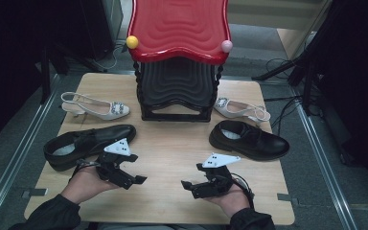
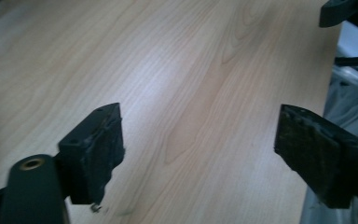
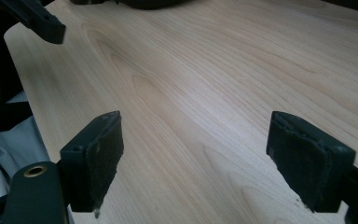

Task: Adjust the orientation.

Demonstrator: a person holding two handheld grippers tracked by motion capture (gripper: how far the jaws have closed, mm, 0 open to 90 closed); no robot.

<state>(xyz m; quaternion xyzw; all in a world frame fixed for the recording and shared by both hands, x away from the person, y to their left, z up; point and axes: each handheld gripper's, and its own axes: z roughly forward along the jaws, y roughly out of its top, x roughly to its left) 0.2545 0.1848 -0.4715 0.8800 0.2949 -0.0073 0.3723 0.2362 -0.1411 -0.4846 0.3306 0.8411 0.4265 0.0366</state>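
Both grippers rest low over the near part of the wooden table, each held in a hand. The left gripper has its jaws spread wide with nothing but bare wood between them; the right gripper is likewise wide open and empty. They point inward toward each other across the table's middle.

Nearest the left gripper lies a black leather shoe, just beyond it at the table's left side. Its mate, the second black shoe, sits at the right, a little farther from the right gripper. Two pale slingback heels, one at left and one at right, lie behind them, flanking a two-tier rack with a red top shelf and black lower shelves.

Judgement: the step in hand is likely the reach for a black shoe, probably to shelve it. To do it well, the person turns the gripper outward toward the shoe, brings the open jaws over the collar or heel wall rather than the slick rounded toe, and closes on one firm edge. The sole stays level on the lift. The neighbouring heels are close; the approach should come from the near side to avoid nudging them.
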